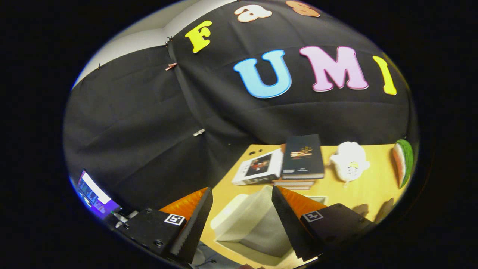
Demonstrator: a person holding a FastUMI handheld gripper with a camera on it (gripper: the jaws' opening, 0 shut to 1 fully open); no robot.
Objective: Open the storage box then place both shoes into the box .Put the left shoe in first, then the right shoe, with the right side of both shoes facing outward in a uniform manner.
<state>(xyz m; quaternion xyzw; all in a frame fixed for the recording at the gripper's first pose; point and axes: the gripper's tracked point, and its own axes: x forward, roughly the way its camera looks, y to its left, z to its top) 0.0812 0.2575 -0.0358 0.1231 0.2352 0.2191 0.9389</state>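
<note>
A pale grey-white storage box [254, 220] stands on the wooden table [358, 194], seen from above and tilted in the view. It lies between and just ahead of my fingers. My gripper [242, 198] is open, held above the box, with nothing pressed between its fingers. The box's top face looks closed, but I cannot tell this for certain.
Beyond the box lies a stack of books: a white one [259, 168] and a dark one [302, 157] on top. A white plush toy [349, 162] sits further right, and a watermelon-slice toy [404, 160] at the table's far right. A lit screen [93, 194] glows at the left.
</note>
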